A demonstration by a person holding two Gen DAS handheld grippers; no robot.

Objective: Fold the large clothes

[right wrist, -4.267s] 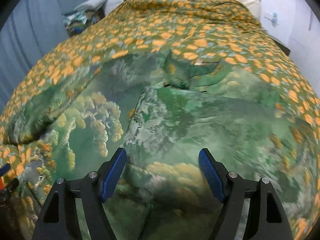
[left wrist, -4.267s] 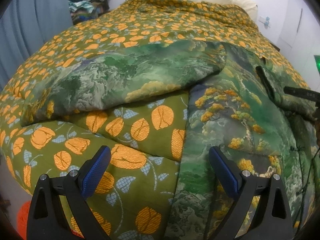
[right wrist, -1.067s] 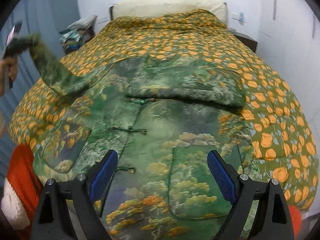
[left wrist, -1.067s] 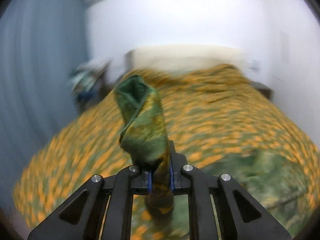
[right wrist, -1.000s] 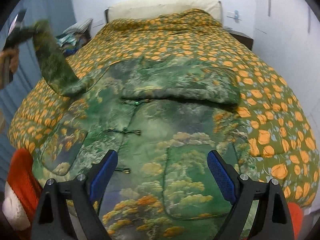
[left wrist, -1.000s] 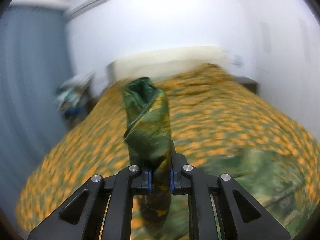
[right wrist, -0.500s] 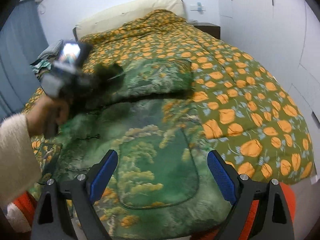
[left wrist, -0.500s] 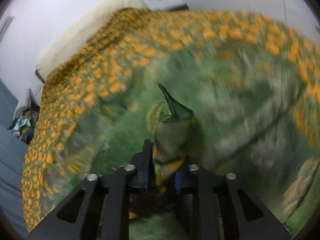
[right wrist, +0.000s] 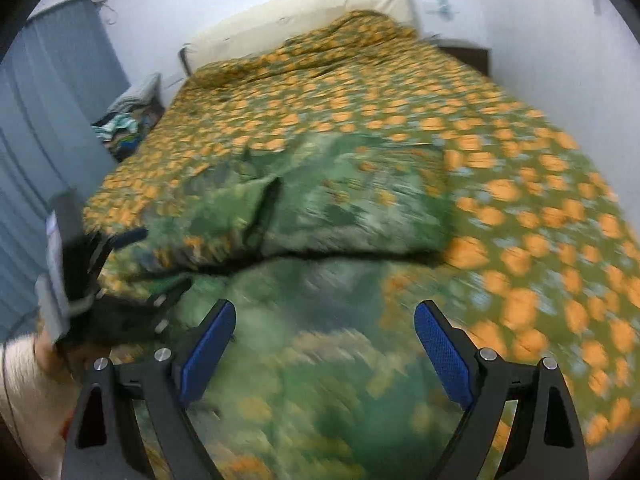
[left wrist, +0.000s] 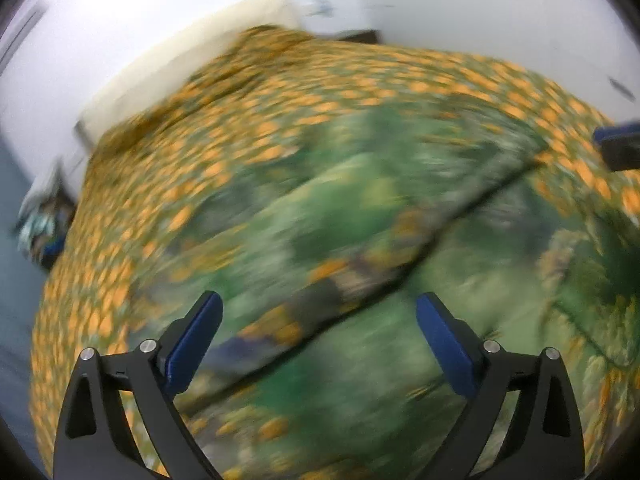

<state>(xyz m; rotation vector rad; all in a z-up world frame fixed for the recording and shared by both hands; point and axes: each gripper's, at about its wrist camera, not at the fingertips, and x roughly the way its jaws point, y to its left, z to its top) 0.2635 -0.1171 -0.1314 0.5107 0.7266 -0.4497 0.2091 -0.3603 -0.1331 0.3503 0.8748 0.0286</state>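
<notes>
both the left tool and right tool hang spread, gripping nothing, over the green jacket.

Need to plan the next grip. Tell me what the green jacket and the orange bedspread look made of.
Green jacket: looks like padded woven fabric with a printed landscape; its folded edge is thick and puffy. Orange bedspread: seemingly quilted printed cloth, matte, softly rumpled near the headboard. Blur hides the weave.

We are seeing open quilt lying to the right of the green jacket, giving free passage there. The left gripper, jaws spread, is crowding the near left edge. A clothes pile is blocking the bed's far left side.
</notes>
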